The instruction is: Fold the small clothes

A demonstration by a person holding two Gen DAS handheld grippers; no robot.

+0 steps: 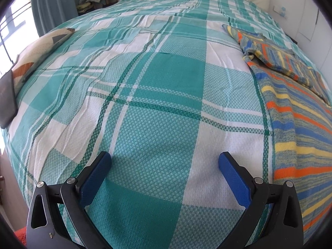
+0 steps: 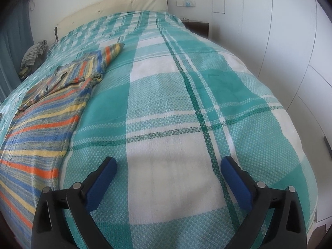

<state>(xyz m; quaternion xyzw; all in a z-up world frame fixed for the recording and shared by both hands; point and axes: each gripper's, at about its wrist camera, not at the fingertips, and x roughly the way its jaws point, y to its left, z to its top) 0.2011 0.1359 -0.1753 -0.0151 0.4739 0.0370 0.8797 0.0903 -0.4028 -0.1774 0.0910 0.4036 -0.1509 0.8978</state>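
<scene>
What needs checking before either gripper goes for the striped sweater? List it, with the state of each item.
1. Left gripper open and holding nothing: ok.
2. Right gripper open and holding nothing: ok.
3. Striped sweater lying on the plaid bedspread, between the two grippers: ok.
4. Sweater spread flat: not ok, its upper part is bunched, with one sleeve folded across the body.
5. Near hem in view for grasping: cannot tell, it runs out of both views.

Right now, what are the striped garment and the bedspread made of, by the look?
Striped garment: likely knit, yarn-like; soft, matte, marled stripes and a ribbed hem. Bedspread: probably woven cotton; matte, with a visible waffle-like weave and fine creases. Neither fibre is certain.
</scene>
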